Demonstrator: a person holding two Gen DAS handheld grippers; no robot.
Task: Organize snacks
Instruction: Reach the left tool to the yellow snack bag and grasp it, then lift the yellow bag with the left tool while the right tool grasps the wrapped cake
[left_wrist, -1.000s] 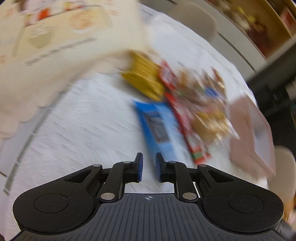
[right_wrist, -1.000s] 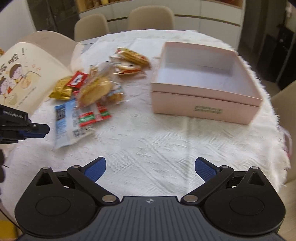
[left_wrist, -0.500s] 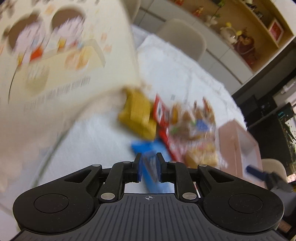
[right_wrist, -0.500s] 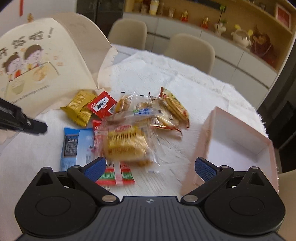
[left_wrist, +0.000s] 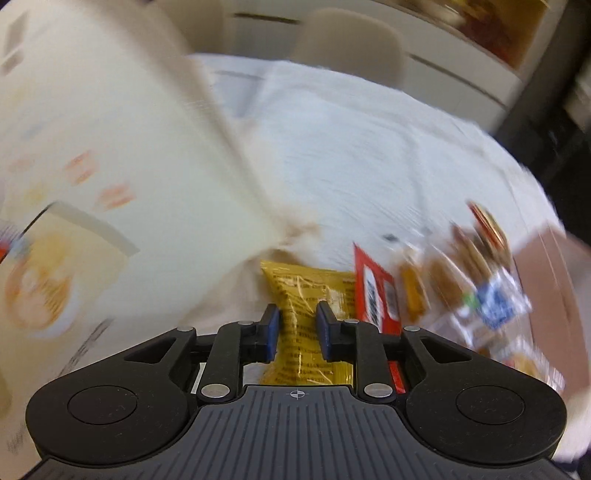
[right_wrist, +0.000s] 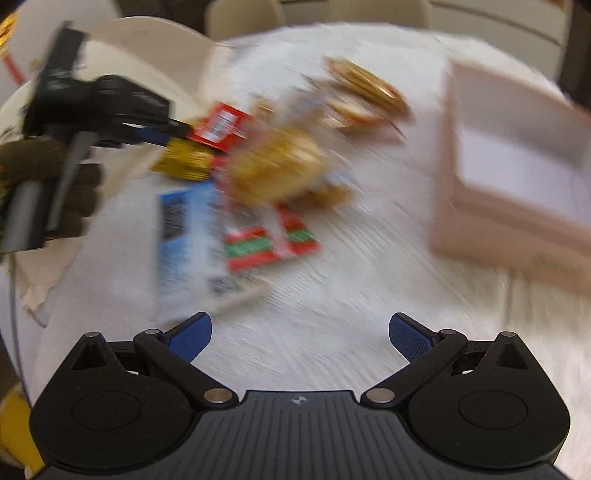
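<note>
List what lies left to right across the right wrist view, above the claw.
Left claw → gold packet → blue packet → red-and-green packet → pink box.

Our left tool and right tool are black with blue pads, silver rivets; brown knit glove.

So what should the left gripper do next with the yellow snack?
Probably ease down and close. The left gripper sits right over the yellow snack packet, jaws narrowly apart and not yet pinching it, while the pink box waits open.
</note>
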